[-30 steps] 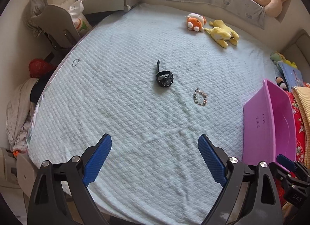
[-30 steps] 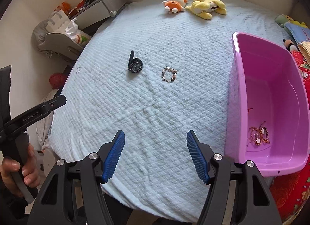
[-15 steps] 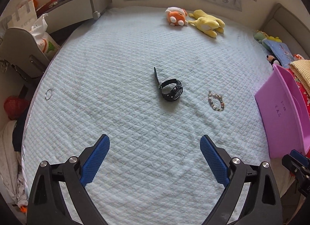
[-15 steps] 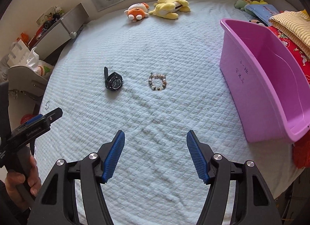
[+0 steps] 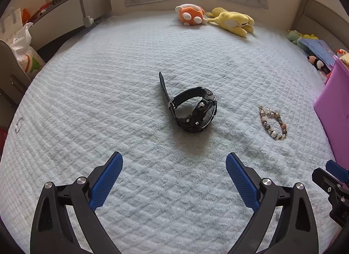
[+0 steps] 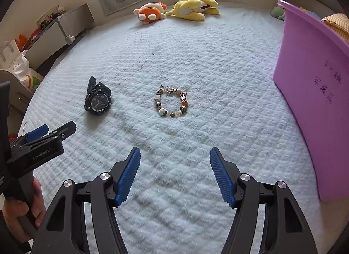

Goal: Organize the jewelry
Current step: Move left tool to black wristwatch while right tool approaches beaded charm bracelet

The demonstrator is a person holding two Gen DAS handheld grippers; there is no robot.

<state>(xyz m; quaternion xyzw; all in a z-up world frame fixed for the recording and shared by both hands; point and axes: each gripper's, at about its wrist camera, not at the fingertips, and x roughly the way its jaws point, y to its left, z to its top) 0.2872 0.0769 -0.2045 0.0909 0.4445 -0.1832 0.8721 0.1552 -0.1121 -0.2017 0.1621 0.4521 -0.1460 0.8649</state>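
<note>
A black wristwatch (image 5: 193, 109) lies on the pale blue bedspread, straight ahead of my open, empty left gripper (image 5: 174, 166). It also shows in the right wrist view (image 6: 97, 100). A beaded bracelet (image 6: 171, 101) lies flat ahead of my open, empty right gripper (image 6: 175, 162), and shows in the left wrist view (image 5: 273, 123) to the watch's right. A purple plastic bin (image 6: 316, 92) stands at the right; its inside is hidden. A thin silver ring (image 5: 18, 124) lies near the bed's left edge. The left gripper (image 6: 52, 132) shows in the right view.
An orange plush toy (image 5: 192, 14) and a yellow plush toy (image 5: 232, 21) lie at the far end of the bed. A grey shelf (image 5: 65, 13) and a white bag (image 5: 21, 53) stand beyond the left edge. Small toys and a blue book (image 5: 316, 50) sit at far right.
Both grippers have moved forward and lower toward the bed; the watch and bracelet now look much closer. The bin's inside has dropped out of view. Both grippers stay open.
</note>
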